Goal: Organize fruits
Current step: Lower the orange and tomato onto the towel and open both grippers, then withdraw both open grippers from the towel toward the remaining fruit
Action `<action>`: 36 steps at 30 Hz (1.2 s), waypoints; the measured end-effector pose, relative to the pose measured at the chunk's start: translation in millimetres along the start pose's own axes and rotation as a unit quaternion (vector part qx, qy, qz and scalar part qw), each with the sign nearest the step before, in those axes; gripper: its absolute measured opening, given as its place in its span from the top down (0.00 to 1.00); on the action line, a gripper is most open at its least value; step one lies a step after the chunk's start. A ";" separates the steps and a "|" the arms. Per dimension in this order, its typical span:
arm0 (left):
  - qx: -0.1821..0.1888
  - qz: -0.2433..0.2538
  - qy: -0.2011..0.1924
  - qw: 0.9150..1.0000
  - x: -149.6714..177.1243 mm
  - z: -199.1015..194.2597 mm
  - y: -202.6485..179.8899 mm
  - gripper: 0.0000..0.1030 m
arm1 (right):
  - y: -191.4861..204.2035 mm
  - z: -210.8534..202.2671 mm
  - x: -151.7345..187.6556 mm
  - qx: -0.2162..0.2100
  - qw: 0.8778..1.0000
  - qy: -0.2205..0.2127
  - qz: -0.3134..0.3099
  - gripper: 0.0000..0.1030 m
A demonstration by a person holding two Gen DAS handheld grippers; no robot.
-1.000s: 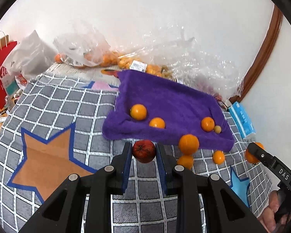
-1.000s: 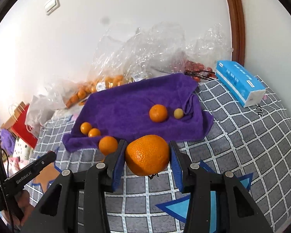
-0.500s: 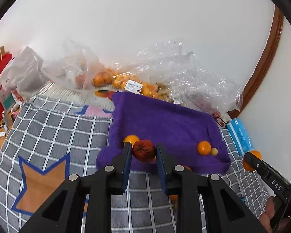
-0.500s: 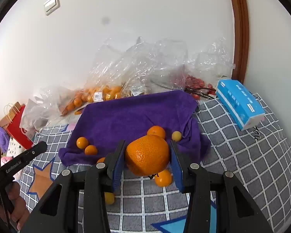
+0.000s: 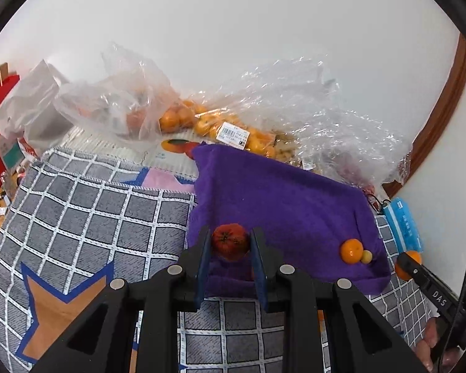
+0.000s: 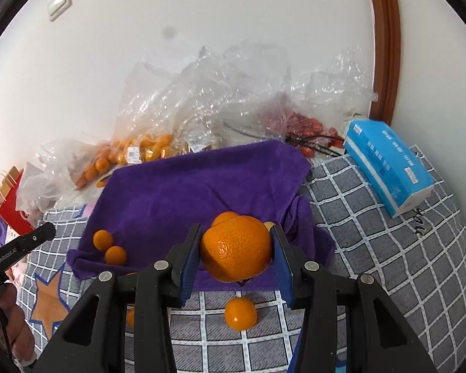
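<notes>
Both grippers have moved in over the purple towel (image 5: 279,199): left gripper (image 5: 230,242) clamps a red fruit (image 5: 230,241), right gripper (image 6: 236,245) grips a big orange (image 6: 236,248). Drop-off looks next.

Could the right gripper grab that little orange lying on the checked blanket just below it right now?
Probably not as things stand. The right gripper is already shut on a big orange, so its jaws are full. The little orange lies uncovered on the blanket, so the way is free once the gripper lets go.
</notes>
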State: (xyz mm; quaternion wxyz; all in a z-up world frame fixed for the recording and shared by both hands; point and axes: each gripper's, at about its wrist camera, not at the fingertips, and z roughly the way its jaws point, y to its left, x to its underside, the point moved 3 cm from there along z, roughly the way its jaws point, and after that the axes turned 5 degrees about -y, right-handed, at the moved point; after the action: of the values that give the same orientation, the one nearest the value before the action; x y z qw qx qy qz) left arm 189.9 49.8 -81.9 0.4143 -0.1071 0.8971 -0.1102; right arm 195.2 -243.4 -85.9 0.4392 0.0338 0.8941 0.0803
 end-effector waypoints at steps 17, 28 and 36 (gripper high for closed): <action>0.036 0.017 0.049 0.998 6.9 59.3 -36.4 0.77 | -12.4 56.9 16.3 -0.010 0.999 0.044 0.019 0.58; 0.021 0.030 0.090 0.995 17.5 91.1 -50.5 0.77 | -7.4 71.3 21.6 -0.006 0.998 0.056 0.000 0.58; 0.019 0.028 0.107 0.994 21.5 96.6 -50.0 0.77 | -7.6 64.5 23.0 -0.002 0.999 0.051 -0.004 0.56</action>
State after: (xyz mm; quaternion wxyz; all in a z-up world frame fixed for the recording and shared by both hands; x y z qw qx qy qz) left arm 255.4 -14.5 -144.2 0.3207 -0.0614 0.9367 -0.1259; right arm 232.3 -240.6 -143.9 0.3935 0.0251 0.9154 0.0816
